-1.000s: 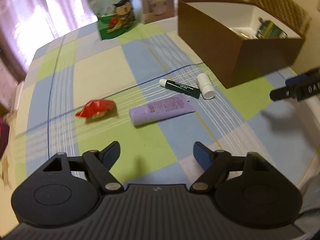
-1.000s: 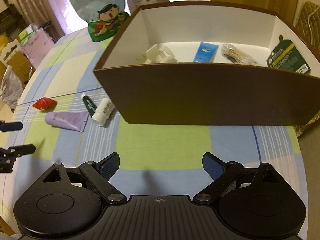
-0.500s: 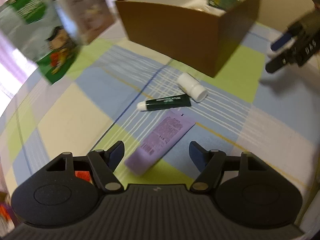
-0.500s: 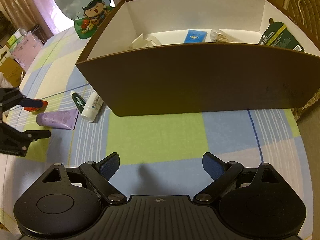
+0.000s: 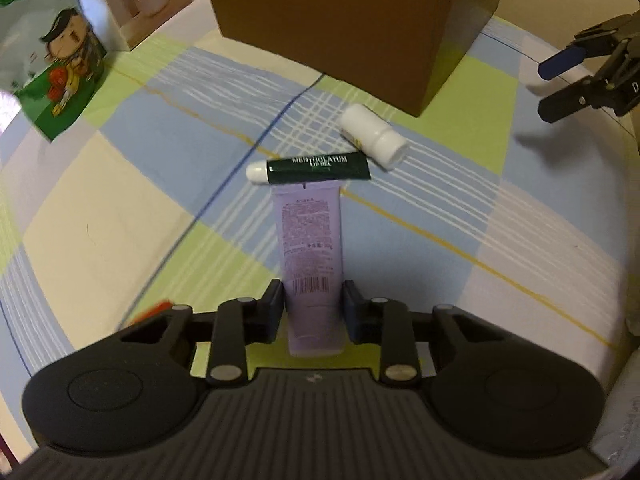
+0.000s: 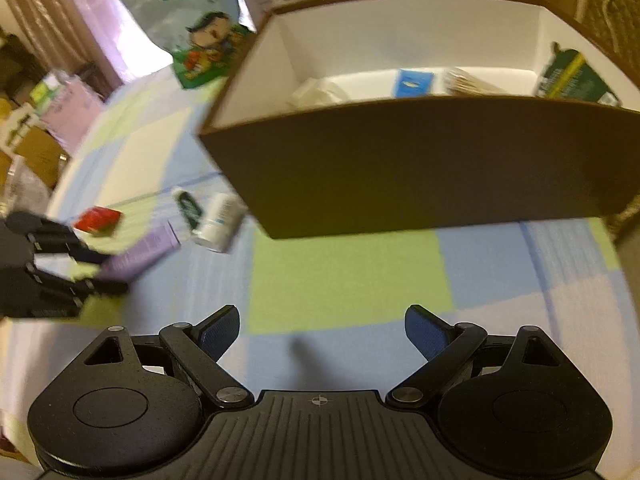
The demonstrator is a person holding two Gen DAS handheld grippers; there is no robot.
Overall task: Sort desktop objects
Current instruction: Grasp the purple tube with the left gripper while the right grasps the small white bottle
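Since 1 second ago, left gripper (image 5: 313, 306) fingers are closing on purple tube (image 5: 311, 240), lengthwise ahead; right gripper (image 6: 322, 330) open.

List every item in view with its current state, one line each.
Left tool: jaws closing on the purple tube.
Purple tube: flat on the cloth, between the pads.
Lip gel tube: lying flat, capped.
White bottle: on its side, capped.
Red wrapper: crumpled, on the cloth.
Brown box: open-topped, holding several items.
Right tool: open, empty.
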